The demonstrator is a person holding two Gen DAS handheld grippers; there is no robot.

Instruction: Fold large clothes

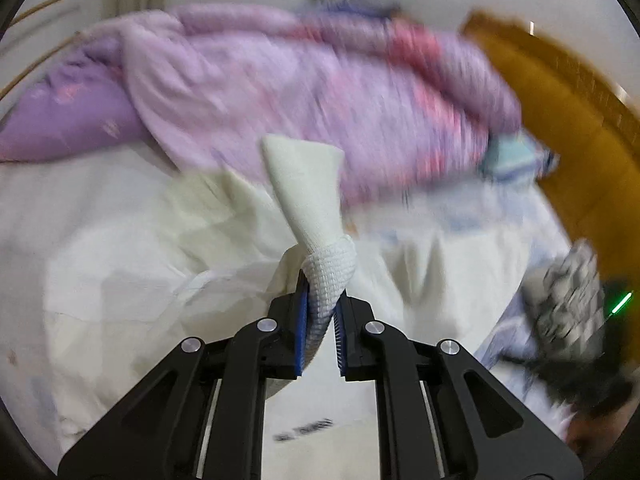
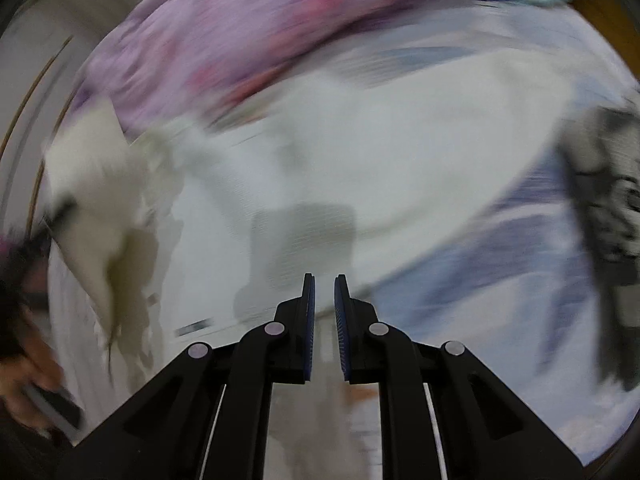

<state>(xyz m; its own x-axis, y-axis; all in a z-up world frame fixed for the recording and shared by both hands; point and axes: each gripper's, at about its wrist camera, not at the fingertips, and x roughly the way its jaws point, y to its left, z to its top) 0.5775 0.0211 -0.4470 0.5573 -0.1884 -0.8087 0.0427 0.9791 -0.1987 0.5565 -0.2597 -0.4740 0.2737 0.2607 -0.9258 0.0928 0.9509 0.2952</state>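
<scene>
**A:** On the bed (image 1: pixel 100 240), the cream garment (image 1: pixel 132 264) is spread out flat, right? What's the left gripper (image 1: pixel 322 308) doing?

**B:** Its jaws are clenched on a ribbed cuff (image 1: pixel 330 276), which twists up into a cone of cloth standing above the jaws. The rest of the garment trails down onto the bed on both sides.

**A:** And the right gripper (image 2: pixel 324 308)?

**B:** Jaws released, a narrow gap between the blue pads (image 2: pixel 311 320), nothing in them. It hangs over the pale cloth; its shadow falls just ahead of it.

**A:** Room to move?

**B:** Hemmed in at the far side by a bunched purple quilt (image 1: pixel 320 92), with a purple pillow (image 1: pixel 60 120) at its left end. A brown wooden headboard (image 1: pixel 560 120) closes the right edge, with a grey patterned cloth (image 1: pixel 568 300) near it. The middle of the bed is the open stretch.

**A:** Any writing?

**B:** A small dark label (image 1: pixel 304 430) on the cloth below the left gripper, too blurred to read.
</scene>
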